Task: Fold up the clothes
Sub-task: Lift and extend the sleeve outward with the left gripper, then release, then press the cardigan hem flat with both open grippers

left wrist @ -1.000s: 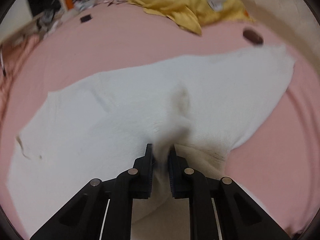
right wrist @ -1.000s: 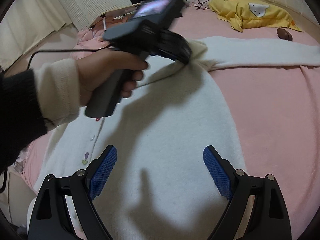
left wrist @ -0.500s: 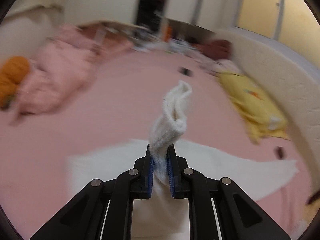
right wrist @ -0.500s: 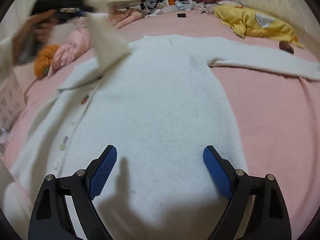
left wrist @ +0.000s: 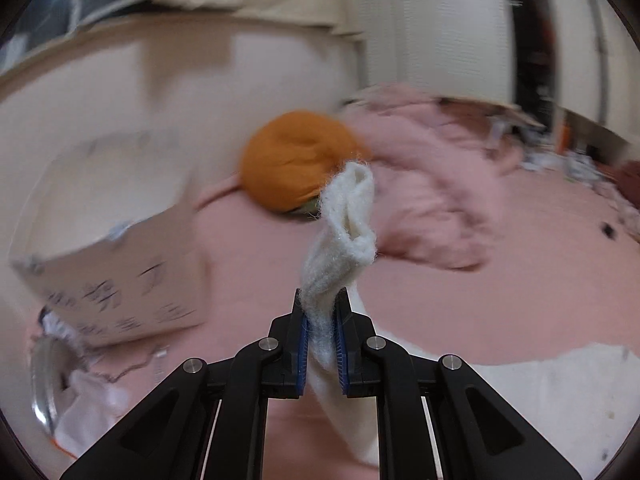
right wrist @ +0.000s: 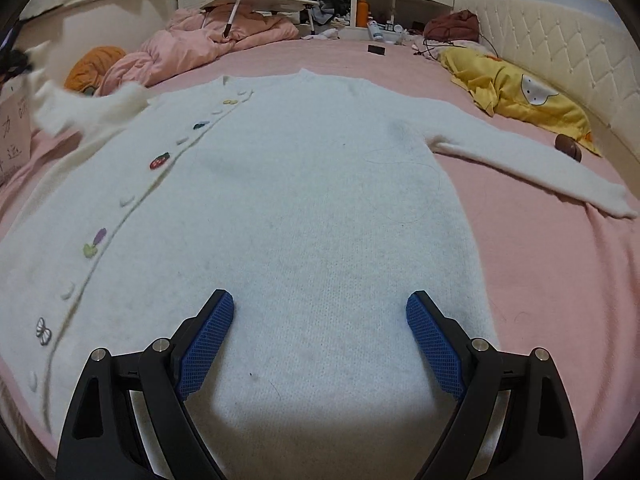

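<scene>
Since the earlier frames, the left gripper (left wrist: 321, 334) has carried the cardigan's left sleeve cuff (left wrist: 347, 216) from over the spread body out toward the bed edge, and the cardigan (right wrist: 280, 208) now lies opened flat. Left jaws are pressed together on the sleeve, the cuff standing up beyond the tips; the rest of the sleeve hangs below and behind the jaws. The right gripper (right wrist: 320, 344) has its jaws spread wide with nothing between them, poised over the lower body panel, which lies directly ahead of and between the blue pads (right wrist: 206, 344). Progress is judged early: the garment is laid out, buttons (right wrist: 160, 160) facing up, the right sleeve (right wrist: 532, 164) extended well off to the right of the jaws, and no fold is yet made. Ahead of the left jaws lie an orange bundle (left wrist: 298, 160) and a cardboard box (left wrist: 120, 288), limiting room there. Bare pink bedsheet (right wrist: 560, 280) to the right of the right jaws gives free space.
</scene>
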`<action>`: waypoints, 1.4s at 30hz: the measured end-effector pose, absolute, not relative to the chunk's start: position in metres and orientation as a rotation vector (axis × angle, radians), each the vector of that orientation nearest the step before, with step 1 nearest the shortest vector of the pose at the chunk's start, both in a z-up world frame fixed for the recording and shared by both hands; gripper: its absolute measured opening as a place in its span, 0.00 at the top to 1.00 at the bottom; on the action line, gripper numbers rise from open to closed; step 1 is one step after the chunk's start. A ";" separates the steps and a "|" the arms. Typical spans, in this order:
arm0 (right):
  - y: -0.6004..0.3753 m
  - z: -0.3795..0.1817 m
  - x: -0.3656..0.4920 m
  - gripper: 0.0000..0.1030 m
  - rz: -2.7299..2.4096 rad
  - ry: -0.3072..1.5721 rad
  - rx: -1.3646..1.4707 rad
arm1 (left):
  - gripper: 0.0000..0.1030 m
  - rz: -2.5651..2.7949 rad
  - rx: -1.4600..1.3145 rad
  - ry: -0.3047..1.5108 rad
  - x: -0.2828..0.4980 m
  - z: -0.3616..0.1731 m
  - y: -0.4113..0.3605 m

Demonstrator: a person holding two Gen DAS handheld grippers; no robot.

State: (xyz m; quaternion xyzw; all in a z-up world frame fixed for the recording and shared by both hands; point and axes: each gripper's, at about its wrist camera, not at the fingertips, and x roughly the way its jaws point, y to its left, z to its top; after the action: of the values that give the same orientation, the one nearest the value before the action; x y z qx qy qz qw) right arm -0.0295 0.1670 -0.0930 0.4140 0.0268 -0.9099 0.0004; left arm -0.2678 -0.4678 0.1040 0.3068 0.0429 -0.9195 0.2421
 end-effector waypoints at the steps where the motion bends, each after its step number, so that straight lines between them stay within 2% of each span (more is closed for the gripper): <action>1: 0.165 -0.093 -0.029 0.14 -2.862 0.101 1.302 | 0.89 -2.476 0.862 0.127 -0.265 0.092 -0.489; 9: 0.160 -0.094 -0.030 0.14 -2.872 0.176 1.332 | 0.91 -2.273 1.079 0.039 -0.264 -0.017 -0.539; 14: 0.156 -0.094 -0.031 0.13 -2.876 0.204 1.349 | 0.91 -2.168 1.159 0.121 -0.233 -0.071 -0.551; 15: 0.155 -0.095 -0.031 0.13 -2.877 0.208 1.349 | 0.88 -2.138 1.175 0.148 -0.226 -0.079 -0.555; 17: 0.156 -0.095 -0.031 0.13 -2.879 0.209 1.344 | 0.71 -2.069 1.167 0.169 -0.201 -0.084 -0.561; 18: 0.156 -0.095 -0.030 0.13 -2.880 0.208 1.341 | 0.66 -2.023 1.143 0.127 -0.194 -0.082 -0.560; 20: 0.157 -0.095 -0.030 0.13 -2.881 0.204 1.337 | 0.43 -1.943 1.068 0.003 -0.181 -0.069 -0.557; 21: 0.157 -0.095 -0.030 0.13 -2.881 0.204 1.336 | 0.35 -1.886 1.036 -0.047 -0.176 -0.061 -0.557; 23: 0.158 -0.095 -0.030 0.13 -2.882 0.201 1.334 | 0.31 -1.826 0.958 -0.076 -0.169 -0.042 -0.555; 25: 0.158 -0.095 -0.030 0.13 -2.883 0.197 1.330 | 0.31 -2.015 0.889 0.026 -0.170 -0.013 -0.528; 28: 0.158 -0.095 -0.030 0.13 -2.884 0.195 1.328 | 0.31 -2.286 0.978 0.082 -0.199 0.002 -0.459; 33: 0.160 -0.094 -0.031 0.13 -2.871 0.181 1.343 | 0.31 -2.712 1.312 0.109 -0.268 -0.035 -0.276; 36: 0.161 -0.092 -0.033 0.13 -2.852 0.177 1.363 | 0.30 -2.787 1.445 0.013 -0.287 -0.071 -0.199; 38: 0.163 -0.090 -0.034 0.13 -2.827 0.171 1.382 | 0.30 -2.710 1.552 -0.208 -0.291 -0.107 -0.165; 39: 0.165 -0.089 -0.034 0.13 -2.813 0.164 1.392 | 0.30 -2.687 1.559 -0.252 -0.287 -0.115 -0.161; 42: 0.170 -0.086 -0.035 0.13 -2.760 0.135 1.433 | 0.30 -2.716 1.542 -0.153 -0.269 -0.106 -0.184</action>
State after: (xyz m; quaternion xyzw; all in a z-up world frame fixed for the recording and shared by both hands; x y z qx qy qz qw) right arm -0.0352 0.1703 -0.0859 0.4605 0.0435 -0.8865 0.0144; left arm -0.2689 -0.1841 -0.1064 0.4931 -0.0489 -0.8686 0.0071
